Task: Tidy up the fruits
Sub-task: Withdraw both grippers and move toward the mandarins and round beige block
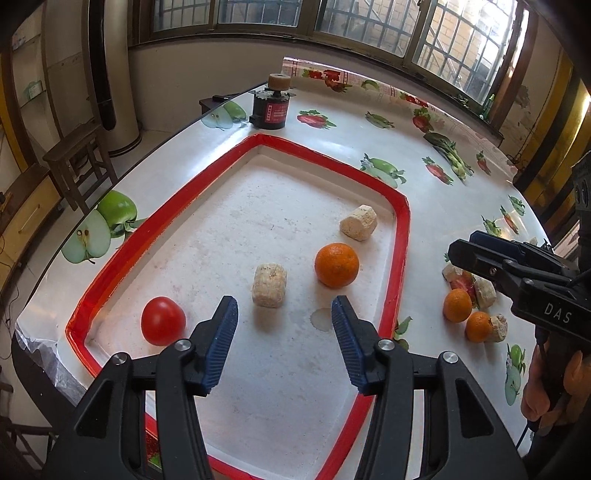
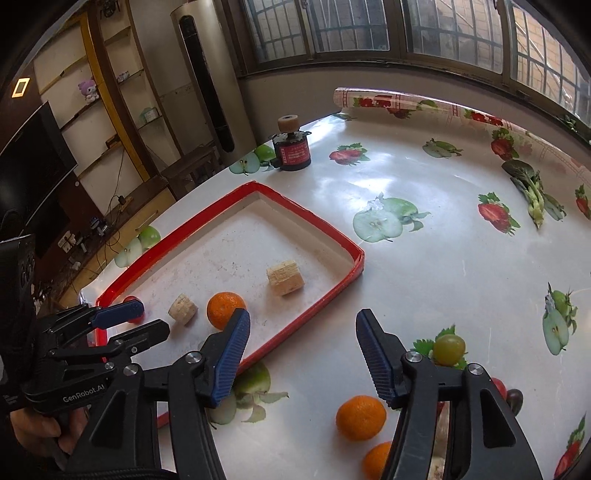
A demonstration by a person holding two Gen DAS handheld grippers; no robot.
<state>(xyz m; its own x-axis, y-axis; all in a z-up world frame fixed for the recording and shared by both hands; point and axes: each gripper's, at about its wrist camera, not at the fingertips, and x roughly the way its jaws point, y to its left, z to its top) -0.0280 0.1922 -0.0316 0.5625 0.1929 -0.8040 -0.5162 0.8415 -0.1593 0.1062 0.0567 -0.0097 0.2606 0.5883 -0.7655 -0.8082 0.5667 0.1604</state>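
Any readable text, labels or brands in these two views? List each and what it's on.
"DAS" – on the right gripper body, seen from the left wrist view.
"GenRobot.AI" – on the left gripper body, seen from the right wrist view.
Red label on the black cylinder at the table's far edge: printed lines, too small to read.

A home living room, fruit-print oilcloth on the counter (image 2: 424, 258), wall shelves (image 2: 122, 96) with a plush toy (image 2: 88, 90), dark television (image 2: 29, 162), barred windows (image 2: 369, 26)
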